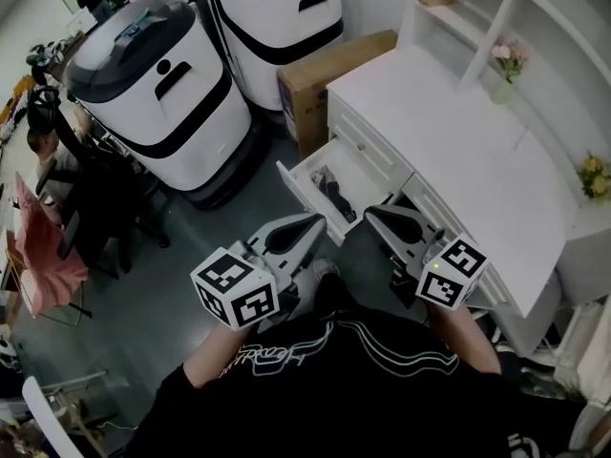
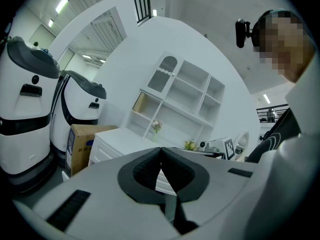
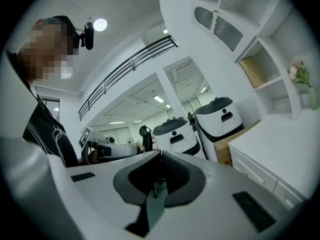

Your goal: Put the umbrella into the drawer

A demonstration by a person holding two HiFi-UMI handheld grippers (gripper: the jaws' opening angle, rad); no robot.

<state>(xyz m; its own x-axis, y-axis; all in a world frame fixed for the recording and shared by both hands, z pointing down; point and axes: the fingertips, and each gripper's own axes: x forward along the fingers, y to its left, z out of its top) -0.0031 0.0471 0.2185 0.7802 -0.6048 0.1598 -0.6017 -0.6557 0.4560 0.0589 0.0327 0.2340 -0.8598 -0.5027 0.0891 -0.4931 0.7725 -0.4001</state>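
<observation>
Left gripper [image 1: 307, 225] [image 2: 160, 151]: jaws pressed together at the tips, nothing between them. Right gripper [image 3: 161, 155] [image 1: 374, 216]: likewise closed, pads meeting, empty.

Both are held side by side in front of the person's black shirt [image 1: 353, 370], about level, marker cubes nearest the body, jaw tips toward the open drawer [image 1: 298, 191]. The right gripper's tips sit just beside the drawer's near corner; the left gripper's are near the drawer front, not touching it. The hands themselves are hidden behind the cubes.

The drawer is pulled out from the white desk. Inside it lies a dark, folded, elongated thing, the umbrella [image 1: 336, 194], resting lengthwise on the drawer bottom. Neither gripper touches it.

The surface [image 1: 449, 132] is white and mostly bare. A small vase of pink flowers [image 1: 506, 65] stands near its back edge and yellow flowers [image 1: 594, 175] at its far right. White shelf unit [image 1: 496, 8] stands behind.

Room: grey floor [image 1: 191, 256]. A cardboard box [image 1: 325, 79] stands against the desk's end. Two large white machines with black bands [image 1: 158, 93] [image 1: 277, 17] stand beyond it.
</observation>
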